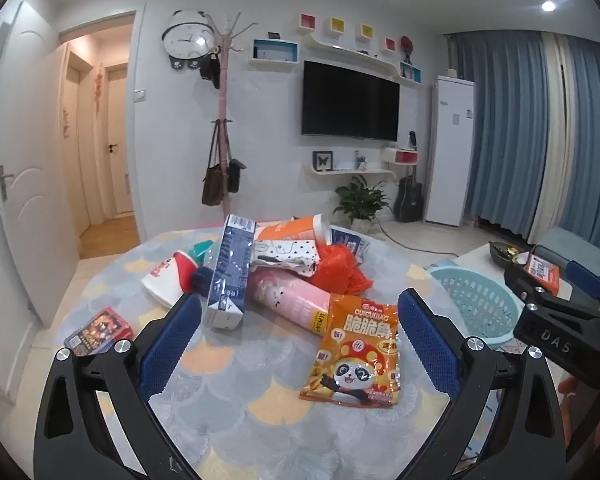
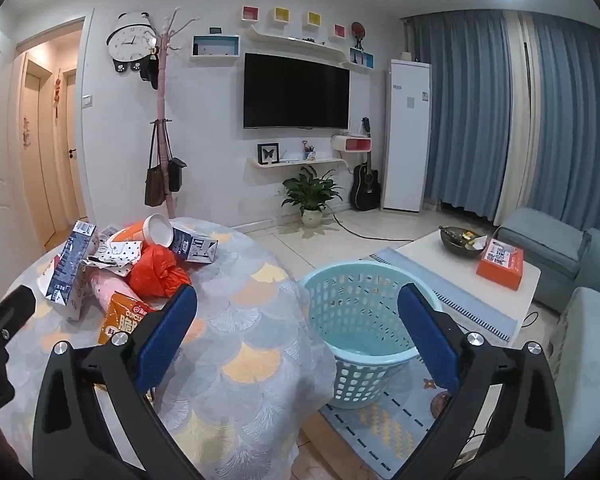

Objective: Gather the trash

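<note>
The left gripper (image 1: 298, 334) is spread wide with nothing in it, just above the orange snack bag (image 1: 356, 354) on the table (image 1: 236, 392). The right gripper (image 2: 298, 334) is spread wide too, over the blue basket (image 2: 364, 380) on the floor. Behind the bag lies a heap of trash (image 1: 268, 264).
</note>
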